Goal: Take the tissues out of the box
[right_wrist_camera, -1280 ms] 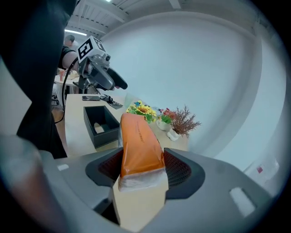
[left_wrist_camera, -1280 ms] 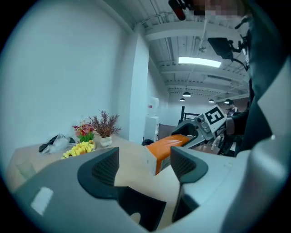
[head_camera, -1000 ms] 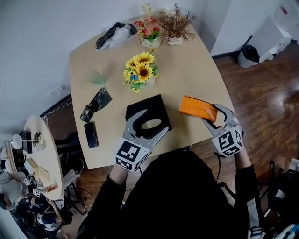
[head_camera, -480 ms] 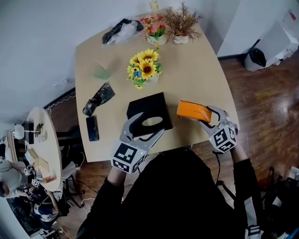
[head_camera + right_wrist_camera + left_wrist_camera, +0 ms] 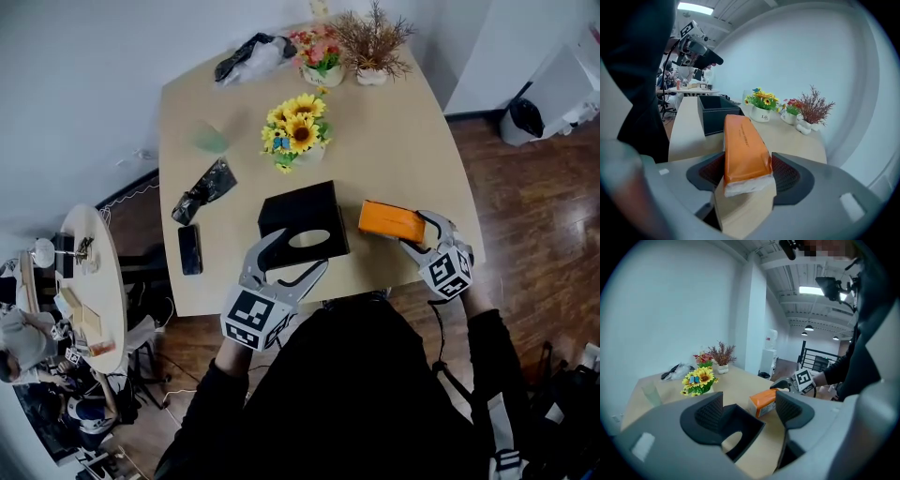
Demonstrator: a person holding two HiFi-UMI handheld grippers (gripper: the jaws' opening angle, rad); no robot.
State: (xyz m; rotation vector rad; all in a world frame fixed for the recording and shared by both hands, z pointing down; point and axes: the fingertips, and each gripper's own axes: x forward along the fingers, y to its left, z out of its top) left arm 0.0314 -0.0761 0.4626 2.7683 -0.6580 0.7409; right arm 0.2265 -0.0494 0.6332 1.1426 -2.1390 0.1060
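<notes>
A black tissue box (image 5: pixel 300 211) with an oval slot on top stands near the table's front edge; it also shows as the box (image 5: pixel 740 425) and the box (image 5: pixel 715 115). My left gripper (image 5: pixel 298 255) hovers open over its near side, nothing between the jaws. An orange tissue pack (image 5: pixel 392 221) lies on the table right of the box. The pack (image 5: pixel 743 145) sits between the jaws of my right gripper (image 5: pixel 412 236), which have just been opening; its white end points toward me. From the left gripper view the pack (image 5: pixel 764 401) lies beyond the right jaw.
A sunflower pot (image 5: pixel 298 136) stands behind the box. A phone (image 5: pixel 190 250) and a black bag (image 5: pixel 202 192) lie to the left, a green cup (image 5: pixel 211 141) farther back. Flower pots (image 5: pixel 319 56) and a dark bag (image 5: pixel 248 58) line the far edge.
My right gripper has sunk with the orange pack until the pack rests on the table. The left gripper stays over the box's front, shifted only slightly.
</notes>
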